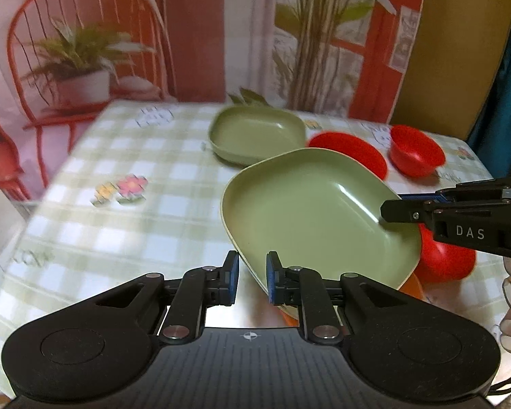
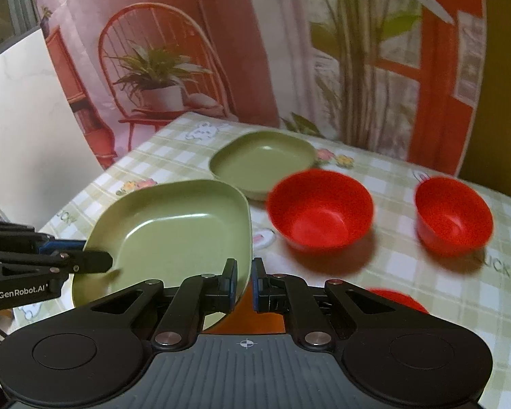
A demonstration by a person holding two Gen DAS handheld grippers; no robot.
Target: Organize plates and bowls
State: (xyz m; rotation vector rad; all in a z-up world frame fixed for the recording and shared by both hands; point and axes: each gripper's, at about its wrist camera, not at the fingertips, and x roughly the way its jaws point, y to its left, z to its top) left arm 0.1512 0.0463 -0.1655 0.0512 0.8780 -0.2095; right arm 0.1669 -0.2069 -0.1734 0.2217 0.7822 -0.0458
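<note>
Plates [image 2: 173, 235] green, bowls [image 2: 320, 214] red, all empty.

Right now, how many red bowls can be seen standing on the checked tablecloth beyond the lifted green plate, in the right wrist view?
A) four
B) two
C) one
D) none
B: past the lifted green plate, two red bowls stand apart on the tablecloth, a nearer red bowl and a farther red bowl; another red shape at the lower edge is mostly hidden.
</note>
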